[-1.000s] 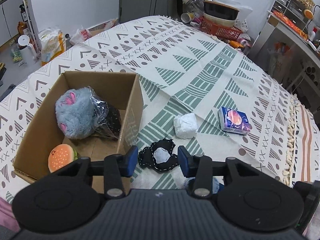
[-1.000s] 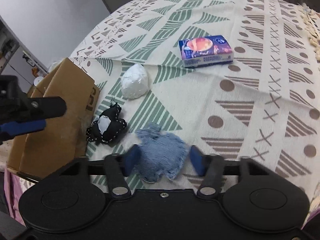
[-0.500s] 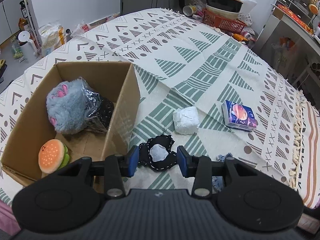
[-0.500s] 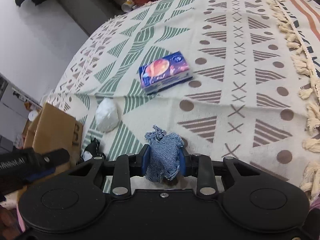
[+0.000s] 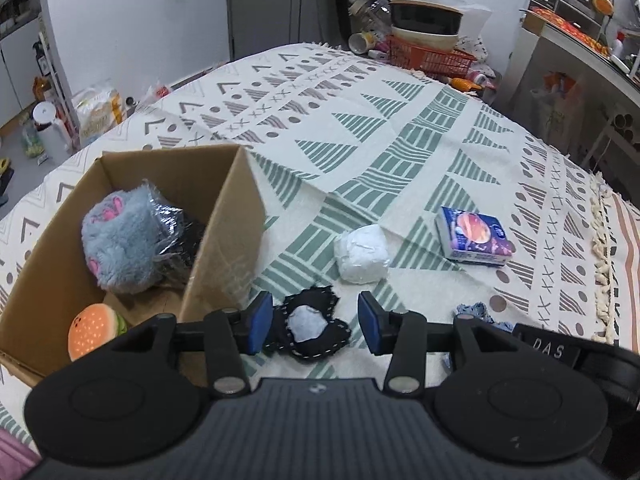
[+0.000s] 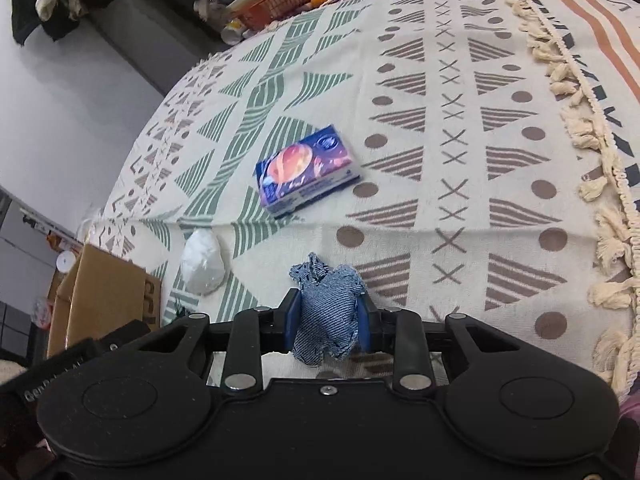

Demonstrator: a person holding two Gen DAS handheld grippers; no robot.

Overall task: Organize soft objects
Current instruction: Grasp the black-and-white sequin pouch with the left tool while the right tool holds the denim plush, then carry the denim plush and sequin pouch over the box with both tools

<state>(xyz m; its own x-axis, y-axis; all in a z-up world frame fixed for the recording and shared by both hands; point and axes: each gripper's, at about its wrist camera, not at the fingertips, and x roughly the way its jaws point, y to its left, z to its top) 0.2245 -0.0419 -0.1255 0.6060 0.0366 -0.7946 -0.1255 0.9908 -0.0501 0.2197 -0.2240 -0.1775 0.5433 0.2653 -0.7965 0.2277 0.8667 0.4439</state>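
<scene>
My right tongs (image 6: pixel 327 322) pinch the denim scrap (image 6: pixel 326 314) mid-body, light & floppy w/ ends drooping, while left tongs (image 5: pixel 313 323) gape wide around the black pouch (image 5: pixel 310 322), soft, squashy, so I'd grab its centre.

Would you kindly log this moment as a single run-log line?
left gripper: open over black pouch | right gripper: shut on denim piece | cardboard box: holds grey plush, burger toy

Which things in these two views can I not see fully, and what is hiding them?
- Denim piece: left wrist view, mostly behind the right gripper's body.
- Black pouch: right wrist view, only an edge shows beside the left gripper's body.
- Burger toy: left wrist view, partly behind the left gripper.
- Cardboard box: right wrist view, inside hidden.
</scene>
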